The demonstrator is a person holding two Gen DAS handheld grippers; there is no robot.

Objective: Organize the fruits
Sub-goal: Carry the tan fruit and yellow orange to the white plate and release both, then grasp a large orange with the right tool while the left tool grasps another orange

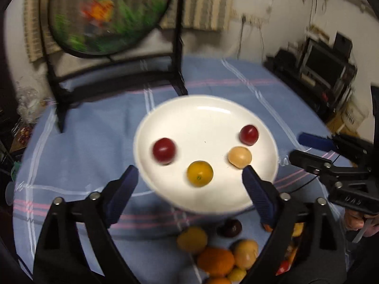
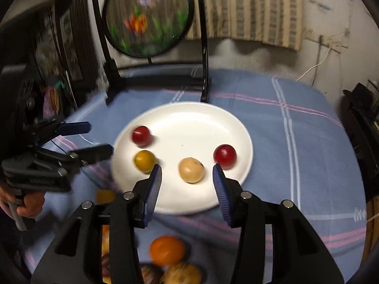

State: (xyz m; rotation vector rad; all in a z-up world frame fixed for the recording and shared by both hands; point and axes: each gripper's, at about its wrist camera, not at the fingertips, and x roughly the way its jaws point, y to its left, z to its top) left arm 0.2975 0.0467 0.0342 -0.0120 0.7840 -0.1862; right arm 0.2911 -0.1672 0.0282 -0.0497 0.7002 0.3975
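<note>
Hovering above a white plate [image 1: 206, 116] on a blue plaid tablecloth [image 1: 83, 146], two hand-held grippers frame the work of sorting fruit: the left gripper [image 1: 190, 174] hangs with its blue-padded fingers spread wide and nothing between them, its line of sight falling on a yellow fruit [image 1: 200, 173] near the plate's front edge, while the right gripper [image 2: 187, 174] is likewise parted and empty, its pads bracketing a pale tan fruit [image 2: 191, 170] without, as far as can be judged, touching it. Four pieces lie on the plate, well apart from one another: two red fruits [image 1: 164, 150] [image 1: 248, 134] toward the sides, the yellow and the tan one [image 1: 240, 157] nearer the viewer, a spacing that looks deliberate, as though each were set down singly to keep it from rolling into its neighbour. A heap of unsorted fruit [image 1: 222, 255] waits on the cloth just in front of the plate, including an orange [image 2: 167, 250] and a dark, plum-like piece [image 1: 230, 228]; the gripper bodies cut across this pile in both wrist views, so its full count cannot be made out. Motion blur softens the framed round picture [image 2: 148, 16] standing behind the plate, leaving its subject uncertain, and the kinds of the small fruit are hard to name. The plate's near rim is partly hidden behind the finger pads.
</note>
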